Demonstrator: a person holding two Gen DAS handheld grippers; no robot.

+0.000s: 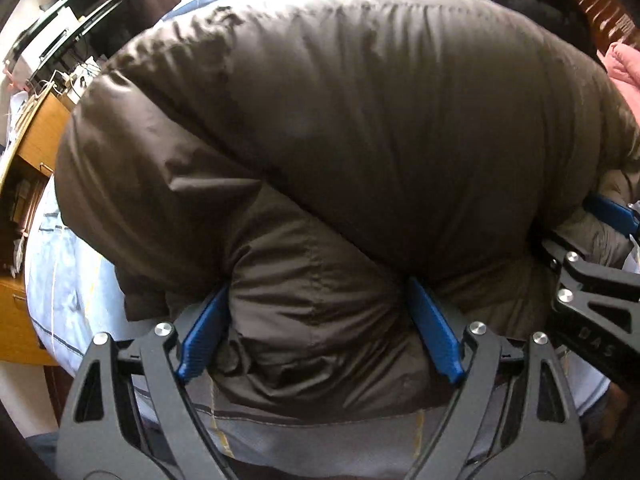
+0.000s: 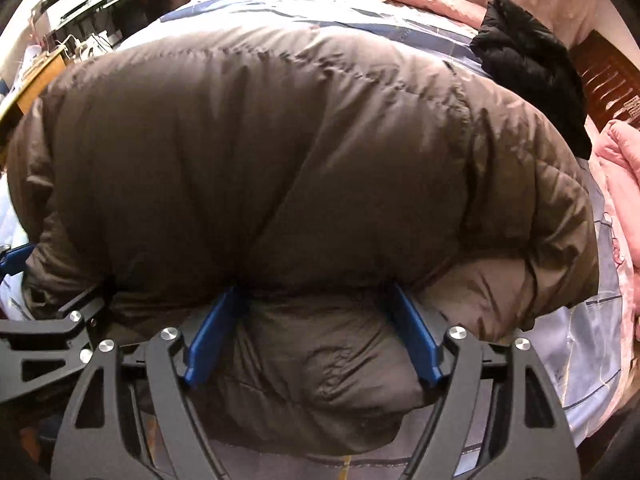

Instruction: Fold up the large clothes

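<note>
A puffy dark brown down jacket (image 1: 320, 128) lies folded on the pale blue bed sheet (image 1: 68, 280); left gripper (image 1: 320, 332) and right gripper (image 2: 316, 328) jaws spread wide, its lower fold bulging between each pair; whether they grasp it, I cannot tell.

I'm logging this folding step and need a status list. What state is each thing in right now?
brown puffer jacket: folded over itself, lying on the bed.
left gripper: jaws wide, jacket's lower layer between them.
right gripper: jaws wide, jacket bulge between them.
black garment: crumpled, untouched.
bedsheet: spread flat.
</note>
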